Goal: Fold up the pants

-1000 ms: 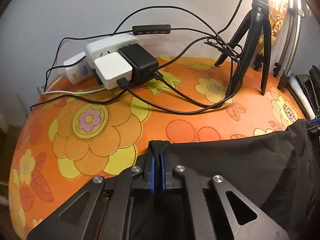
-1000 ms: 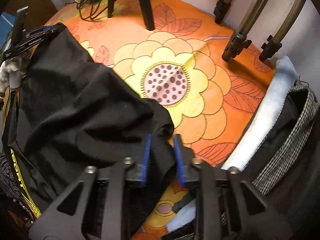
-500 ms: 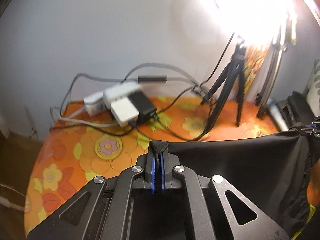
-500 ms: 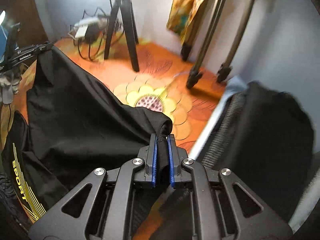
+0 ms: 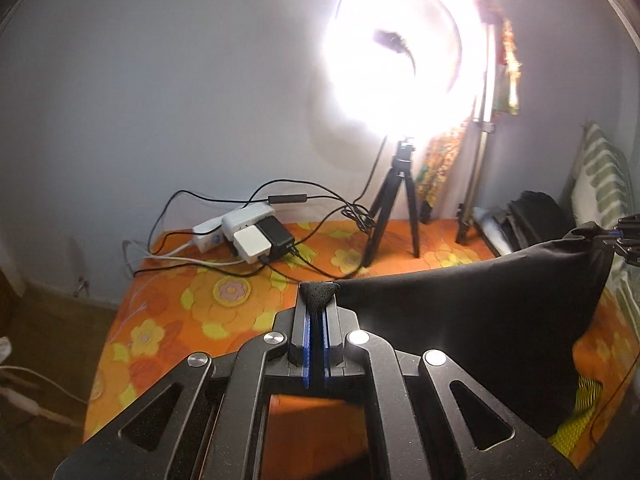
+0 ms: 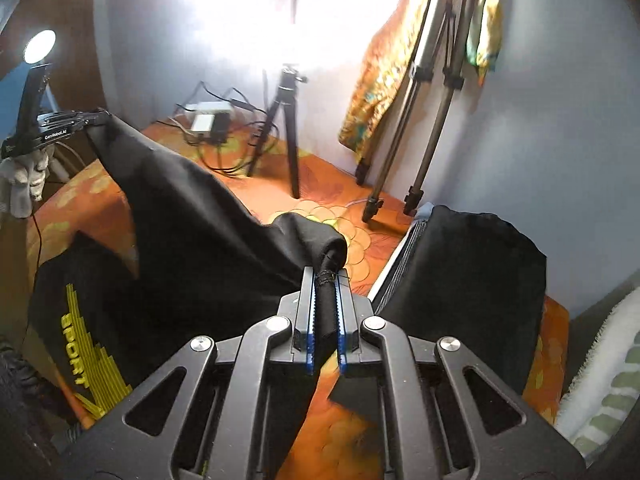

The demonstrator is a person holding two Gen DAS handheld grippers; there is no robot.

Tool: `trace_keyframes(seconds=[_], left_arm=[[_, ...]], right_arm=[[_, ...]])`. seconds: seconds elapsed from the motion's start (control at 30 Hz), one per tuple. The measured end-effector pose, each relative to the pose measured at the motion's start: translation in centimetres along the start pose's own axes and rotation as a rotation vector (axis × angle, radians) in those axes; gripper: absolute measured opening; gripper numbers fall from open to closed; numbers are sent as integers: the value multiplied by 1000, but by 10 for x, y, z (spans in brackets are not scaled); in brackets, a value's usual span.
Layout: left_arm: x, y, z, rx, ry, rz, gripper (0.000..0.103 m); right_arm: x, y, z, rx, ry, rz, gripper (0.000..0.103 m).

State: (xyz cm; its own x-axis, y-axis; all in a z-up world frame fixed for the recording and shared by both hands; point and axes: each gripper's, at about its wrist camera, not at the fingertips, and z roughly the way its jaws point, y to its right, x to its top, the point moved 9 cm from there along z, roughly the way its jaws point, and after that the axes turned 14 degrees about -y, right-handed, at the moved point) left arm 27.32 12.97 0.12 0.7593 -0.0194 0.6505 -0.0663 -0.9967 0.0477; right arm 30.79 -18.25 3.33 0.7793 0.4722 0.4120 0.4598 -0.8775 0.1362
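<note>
Each gripper, left gripper (image 5: 315, 334) and right gripper (image 6: 325, 312), pinches one corner of the black pants (image 6: 208, 216), lifted so they hang flat for folding.

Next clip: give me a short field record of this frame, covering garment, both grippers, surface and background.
garment: black fabric pants with a yellow SPORT print, held up and stretched between both grippers
left gripper: shut on one corner of the pants
right gripper: jaws have just been closing, now shut on a bunched hem
surface: orange floral cloth under the pants
background: bright ring light on a black tripod, white and black chargers
</note>
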Motion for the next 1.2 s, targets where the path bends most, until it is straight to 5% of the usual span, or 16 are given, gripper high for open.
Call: trace_keyframes(seconds=[0.23, 0.5, 0.9, 0.97, 1.03, 1.1, 1.2], left_arm=[[-78, 22, -47, -29, -20, 44, 3], [-186, 48, -38, -69, -157, 87, 3], [-244, 57, -47, -115, -243, 126, 8], [-253, 57, -48, -108, -264, 118, 11], [-260, 56, -52, -112, -278, 108, 18], [-262, 54, -62, -122, -268, 94, 27], [-262, 48, -74, -138, -251, 60, 43]], right_arm=[[-62, -43, -28, 26, -3, -30, 8], [-159, -90, -3, 23, -114, -75, 8], [-221, -101, 15, 77, -163, 4, 8], [-229, -101, 19, 66, -190, -3, 12], [-240, -97, 24, 48, -229, 3, 42], [-248, -96, 22, 45, -241, -3, 53], [-258, -92, 10, 60, -236, 10, 56]])
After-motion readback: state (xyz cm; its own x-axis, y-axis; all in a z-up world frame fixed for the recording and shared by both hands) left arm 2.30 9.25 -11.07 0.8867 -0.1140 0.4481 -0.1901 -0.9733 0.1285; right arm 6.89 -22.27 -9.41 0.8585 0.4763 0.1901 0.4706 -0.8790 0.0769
